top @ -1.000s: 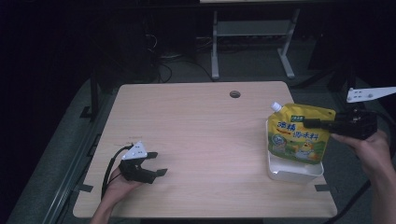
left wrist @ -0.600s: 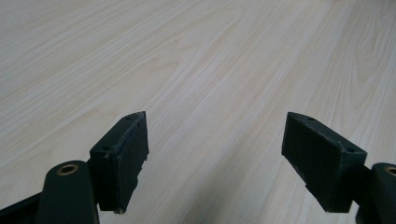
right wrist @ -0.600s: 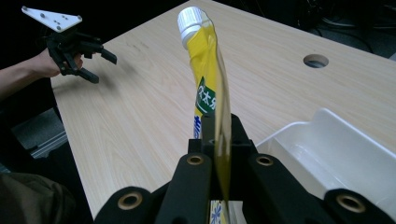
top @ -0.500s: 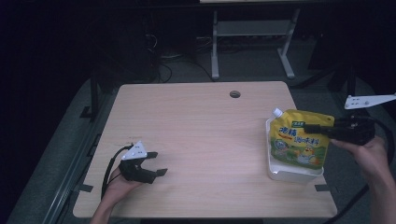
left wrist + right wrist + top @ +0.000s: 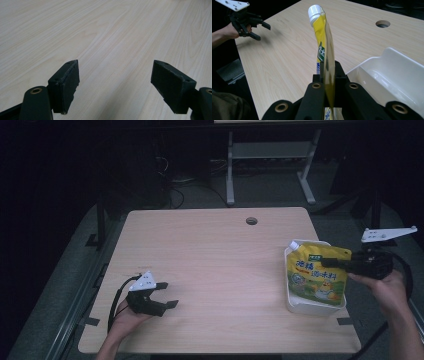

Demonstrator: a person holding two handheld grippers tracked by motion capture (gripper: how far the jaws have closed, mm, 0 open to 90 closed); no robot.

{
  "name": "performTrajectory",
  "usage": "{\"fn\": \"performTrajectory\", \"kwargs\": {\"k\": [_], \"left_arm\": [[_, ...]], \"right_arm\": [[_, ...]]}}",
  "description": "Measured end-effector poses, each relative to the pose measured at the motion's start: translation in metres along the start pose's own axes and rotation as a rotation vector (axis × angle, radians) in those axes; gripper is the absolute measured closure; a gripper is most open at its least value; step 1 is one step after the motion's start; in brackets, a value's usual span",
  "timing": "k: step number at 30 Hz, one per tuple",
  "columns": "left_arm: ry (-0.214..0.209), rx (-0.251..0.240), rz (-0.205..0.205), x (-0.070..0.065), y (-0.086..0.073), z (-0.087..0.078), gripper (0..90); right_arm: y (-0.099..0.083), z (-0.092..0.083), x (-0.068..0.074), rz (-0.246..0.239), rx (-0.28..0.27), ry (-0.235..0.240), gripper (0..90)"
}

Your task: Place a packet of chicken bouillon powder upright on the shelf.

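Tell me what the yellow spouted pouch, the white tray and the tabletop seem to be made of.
Yellow spouted pouch: probably flexible plastic film, glossy and printed; edge-on in the right gripper view it is thin and sheet-like, with a hard-looking white cap.
White tray: likely moulded plastic, smooth, with soft highlights and rounded corners.
Tabletop: pale wood-grain surface, matt; laminate or real wood, I can't tell.

A light wooden table (image 5: 220, 260) fills the middle of the high view, with a round cable hole (image 5: 251, 221) near its far edge at about one o'clock from its centre. Beyond it, at twelve o'clock, a grey metal stand (image 5: 270, 155) rests on the dark floor (image 5: 65, 285), with loose cables (image 5: 172, 187) at eleven o'clock.
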State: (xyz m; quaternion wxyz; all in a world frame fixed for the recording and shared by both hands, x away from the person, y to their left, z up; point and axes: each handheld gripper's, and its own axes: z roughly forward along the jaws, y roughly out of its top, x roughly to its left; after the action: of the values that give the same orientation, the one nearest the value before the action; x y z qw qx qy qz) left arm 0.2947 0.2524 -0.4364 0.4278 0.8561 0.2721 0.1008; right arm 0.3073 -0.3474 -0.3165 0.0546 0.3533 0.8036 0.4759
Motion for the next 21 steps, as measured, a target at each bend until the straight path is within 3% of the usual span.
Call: {"fn": "performTrajectory", "kwargs": {"k": [21], "left_arm": [[-0.001,0.007,0.004,0.000,0.000,0.001,22.5]], "right_arm": [[-0.017,0.009,-0.008,0.038,0.003,-0.011,88.8]]}}
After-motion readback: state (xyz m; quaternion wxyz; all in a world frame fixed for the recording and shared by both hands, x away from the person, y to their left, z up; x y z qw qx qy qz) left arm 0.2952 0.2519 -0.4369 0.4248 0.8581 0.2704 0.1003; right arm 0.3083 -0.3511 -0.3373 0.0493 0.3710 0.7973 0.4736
